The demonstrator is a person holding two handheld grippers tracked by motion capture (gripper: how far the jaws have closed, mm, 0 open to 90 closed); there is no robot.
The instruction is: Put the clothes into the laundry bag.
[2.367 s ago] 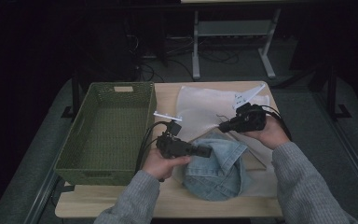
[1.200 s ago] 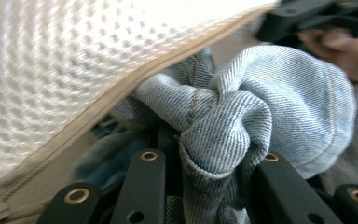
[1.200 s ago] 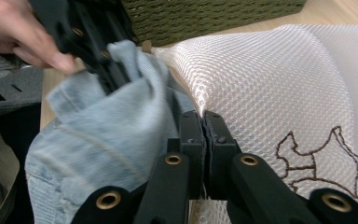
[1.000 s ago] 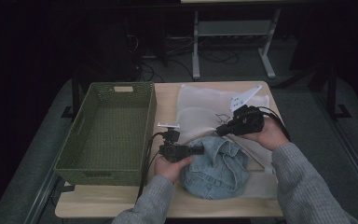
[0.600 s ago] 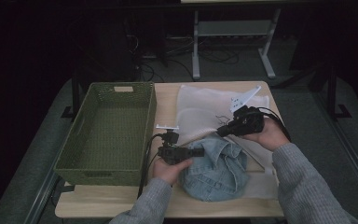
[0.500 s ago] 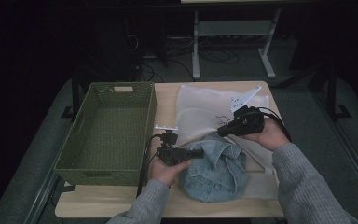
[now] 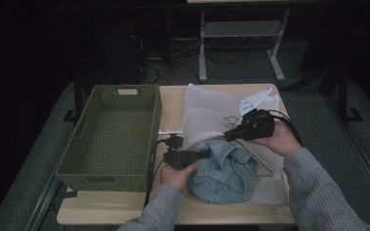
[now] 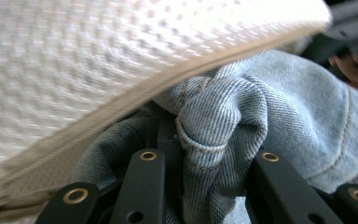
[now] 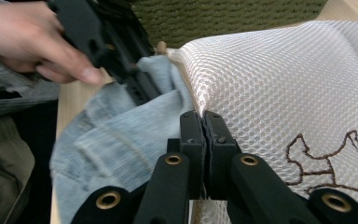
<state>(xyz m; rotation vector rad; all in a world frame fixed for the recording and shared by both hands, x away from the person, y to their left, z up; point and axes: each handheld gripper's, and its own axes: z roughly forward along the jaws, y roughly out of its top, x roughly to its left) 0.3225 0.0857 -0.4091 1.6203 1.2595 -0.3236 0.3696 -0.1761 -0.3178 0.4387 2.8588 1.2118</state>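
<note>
1. A bunched light-blue denim garment (image 7: pixel 226 171) lies on the table, directly ahead of the left gripper (image 7: pixel 200 155) and below and to the left of the right gripper (image 7: pixel 229 136).
2. The garment is crumpled into a rounded heap with no clear long axis; one folded seam points toward the left gripper.
3. A white mesh laundry bag (image 7: pixel 207 113) lies beyond the garment, its zippered edge draped over the denim.
4. The left hand (image 7: pixel 178 175) reaches in level from the near edge, gripper pointing right.
5. Its jaws have just been closing and now pinch a thick fold of denim between them.
6. The right hand (image 7: pixel 282 138) reaches in from the right, gripper pointing left.
7. Its jaws are pressed together on the mesh bag's edge.
8. A green woven basket (image 7: pixel 79 149) sits left of the left gripper.
</note>
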